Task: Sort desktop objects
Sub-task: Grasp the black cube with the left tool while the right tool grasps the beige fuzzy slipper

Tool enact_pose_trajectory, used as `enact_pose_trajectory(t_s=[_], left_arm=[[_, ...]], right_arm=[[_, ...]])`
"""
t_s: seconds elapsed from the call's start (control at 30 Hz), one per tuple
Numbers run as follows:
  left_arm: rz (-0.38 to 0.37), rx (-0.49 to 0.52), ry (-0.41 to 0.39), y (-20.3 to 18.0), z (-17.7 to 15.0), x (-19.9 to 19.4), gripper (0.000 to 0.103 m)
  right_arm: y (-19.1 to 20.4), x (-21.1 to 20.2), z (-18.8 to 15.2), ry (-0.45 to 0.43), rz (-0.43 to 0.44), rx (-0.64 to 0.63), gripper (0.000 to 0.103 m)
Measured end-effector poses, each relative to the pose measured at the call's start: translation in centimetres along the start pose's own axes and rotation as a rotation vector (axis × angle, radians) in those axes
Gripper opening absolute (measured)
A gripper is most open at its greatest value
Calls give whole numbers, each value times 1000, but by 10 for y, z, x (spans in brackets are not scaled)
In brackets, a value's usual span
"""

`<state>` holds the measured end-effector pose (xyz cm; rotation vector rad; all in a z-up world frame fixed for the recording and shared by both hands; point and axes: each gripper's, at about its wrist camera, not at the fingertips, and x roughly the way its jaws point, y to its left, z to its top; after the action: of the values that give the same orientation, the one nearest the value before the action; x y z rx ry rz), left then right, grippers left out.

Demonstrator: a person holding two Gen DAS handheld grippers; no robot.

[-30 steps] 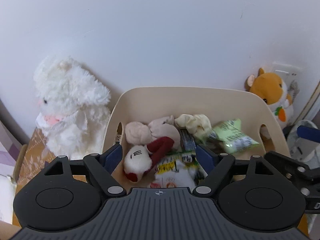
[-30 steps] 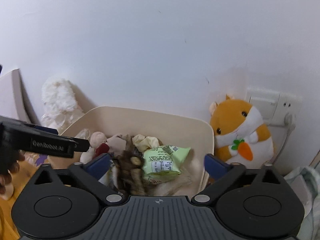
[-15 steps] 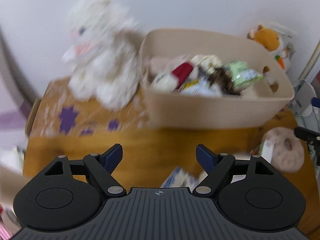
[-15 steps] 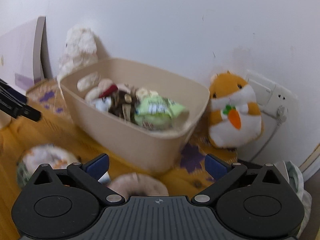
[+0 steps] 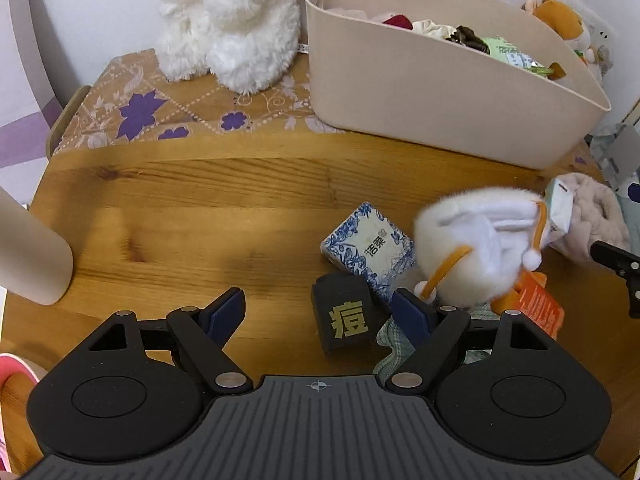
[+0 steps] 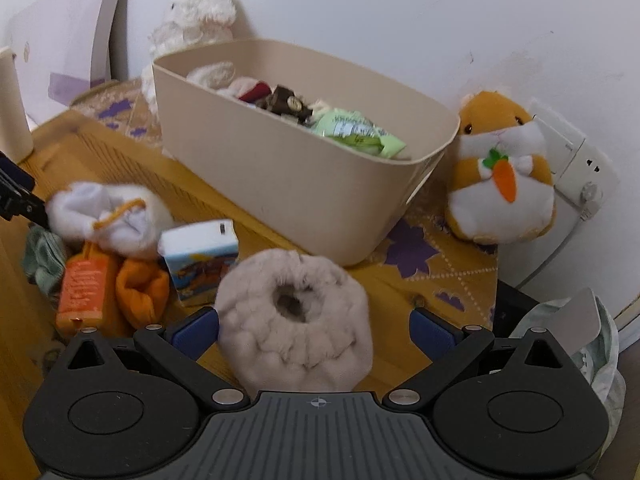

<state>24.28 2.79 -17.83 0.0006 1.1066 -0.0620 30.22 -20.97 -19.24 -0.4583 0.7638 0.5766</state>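
A beige bin [image 5: 436, 92] holds plush toys and snack packs at the back of the wooden table; it also shows in the right wrist view [image 6: 296, 168]. My left gripper [image 5: 318, 308] is open above the table, with a black box with a gold character [image 5: 344, 324] between its fingers' reach and a blue-patterned tissue pack [image 5: 368, 244] just beyond. A white fluffy pouch with orange cord [image 5: 476, 252] lies to the right. My right gripper [image 6: 314, 328] is open, with a beige fluffy ring [image 6: 296, 316] between its jaws. A small carton [image 6: 200, 256] lies beside the ring.
A white plush rabbit [image 5: 228, 20] sits left of the bin. An orange hamster plush [image 6: 500, 172] sits right of it by a wall socket. An orange item [image 6: 100, 284] and green cloth [image 6: 44, 256] lie at the left. A beige cylinder [image 5: 28, 256] stands at the table's left edge.
Both grippers have pulled back from above the bin and dropped toward the table. The loose objects in front of the bin are now in view. Both stay open.
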Motion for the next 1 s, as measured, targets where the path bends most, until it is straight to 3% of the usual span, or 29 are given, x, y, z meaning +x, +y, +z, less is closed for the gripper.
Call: enact_pose_trajectory(t_s=[0.23,0.27,0.33,0.37,0.43,0.5,0.53,0.7,1.0], left_arm=[[7,-47,64,0,-1,16,80],[6,-51,68,1,-2,18,77],[-4,-46,78,1,-4,22,60],[-10,-42,82,1,-5,23,60],[-4,-25,63,0,-6,22,49],[-7,-16,58,0,-5,22,39],[-10,-15,57,0,-5,21,34],[-19,-7,58,0,-7,18,33],[-50,-10,23,7,-9,-7,32]], right_arm=[[6,18,-4,45,-7,12,103],[7,19,-4,46,-8,10,103],[11,19,-4,45,-6,-5,100],[11,19,-4,45,3,-14,93],[13,20,-4,52,25,-24,83],[16,22,-5,74,43,-30,61],[17,23,-5,78,52,-34,59],[19,14,-7,58,55,-42,41],[2,-18,-16,31,85,69,33]])
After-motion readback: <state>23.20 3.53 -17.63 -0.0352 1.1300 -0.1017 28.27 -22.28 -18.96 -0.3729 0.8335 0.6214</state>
